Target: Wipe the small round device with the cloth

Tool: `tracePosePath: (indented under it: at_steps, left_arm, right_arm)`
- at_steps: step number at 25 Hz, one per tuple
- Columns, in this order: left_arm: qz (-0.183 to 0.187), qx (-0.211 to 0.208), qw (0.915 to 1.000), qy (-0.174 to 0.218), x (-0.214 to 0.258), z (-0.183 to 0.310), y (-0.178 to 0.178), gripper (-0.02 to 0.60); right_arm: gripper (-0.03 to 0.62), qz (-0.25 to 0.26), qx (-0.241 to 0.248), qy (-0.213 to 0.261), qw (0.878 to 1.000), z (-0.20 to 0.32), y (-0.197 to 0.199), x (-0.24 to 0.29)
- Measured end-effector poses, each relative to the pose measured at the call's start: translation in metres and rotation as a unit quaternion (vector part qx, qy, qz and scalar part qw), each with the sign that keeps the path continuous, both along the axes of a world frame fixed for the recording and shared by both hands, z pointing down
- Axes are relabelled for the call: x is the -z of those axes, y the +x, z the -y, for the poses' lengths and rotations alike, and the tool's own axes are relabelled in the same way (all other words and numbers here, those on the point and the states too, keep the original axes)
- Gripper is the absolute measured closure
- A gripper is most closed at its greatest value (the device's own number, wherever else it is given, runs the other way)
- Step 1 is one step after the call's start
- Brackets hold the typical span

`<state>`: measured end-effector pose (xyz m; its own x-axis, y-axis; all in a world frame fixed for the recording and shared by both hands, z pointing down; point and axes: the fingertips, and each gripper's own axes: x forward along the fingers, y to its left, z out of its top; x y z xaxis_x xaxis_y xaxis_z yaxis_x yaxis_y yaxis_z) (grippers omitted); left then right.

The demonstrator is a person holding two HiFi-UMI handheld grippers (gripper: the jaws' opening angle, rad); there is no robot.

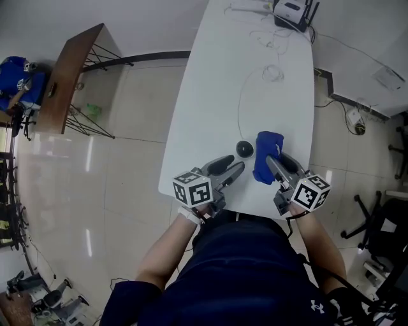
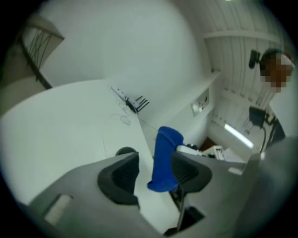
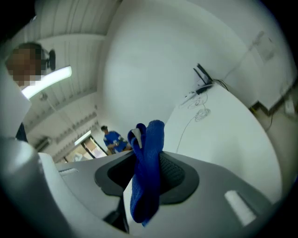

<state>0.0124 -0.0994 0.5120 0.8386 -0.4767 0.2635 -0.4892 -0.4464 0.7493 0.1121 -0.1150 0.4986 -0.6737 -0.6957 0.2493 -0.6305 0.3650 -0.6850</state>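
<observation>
Left gripper view: small round device (image 2: 125, 151) showing only its dark top edge, the rest hiding behind the near jaw. Cloth (image 3: 151, 139): blue, its lower end dropping out of sight behind the right gripper (image 3: 146, 162). Right gripper: jaws pressing on the cloth, holding it upright over the white table (image 1: 217, 95). Left gripper (image 2: 154, 157): jaws standing partly apart, gripping nothing. Device sitting on the table just ahead of the left gripper's tips, just beside the cloth.

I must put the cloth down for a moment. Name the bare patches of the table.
Bare: the table left of the thin cable, beyond the round device. Crowded: the near edge, with left gripper, right gripper and cloth; the far end, with the router.
</observation>
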Motion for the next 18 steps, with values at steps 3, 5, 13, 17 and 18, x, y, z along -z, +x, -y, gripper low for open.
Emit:
tracePosePath:
  at_steps: [3, 5, 13, 17, 18]
  left_arm:
    - [0.131, -0.053, 0.9877, 0.067, -0.019, -0.001, 0.001, 0.376]
    - [0.200, -0.091, 0.9695, 0.109, -0.032, -0.004, 0.004, 0.376]
    - [0.284, -0.146, 0.9338, 0.162, -0.060, 0.002, 0.006, 0.371]
    - [0.275, -0.146, 0.9378, 0.153, -0.067, 0.006, 0.002, 0.368]
    - [0.275, -0.149, 0.9377, 0.151, -0.069, 0.007, 0.003, 0.368]
  right_arm:
    - [0.450, -0.104, 0.062, 0.036, 0.992, 0.007, -0.017, -0.005]
    - [0.450, -0.128, 0.097, 0.051, 0.986, 0.008, -0.037, -0.004]
    - [0.450, -0.140, 0.120, 0.034, 0.982, 0.011, -0.064, -0.020]
    - [0.450, -0.064, 0.050, -0.002, 0.997, 0.019, -0.040, -0.026]
    - [0.450, -0.038, 0.030, -0.015, 0.999, 0.021, -0.033, -0.028]
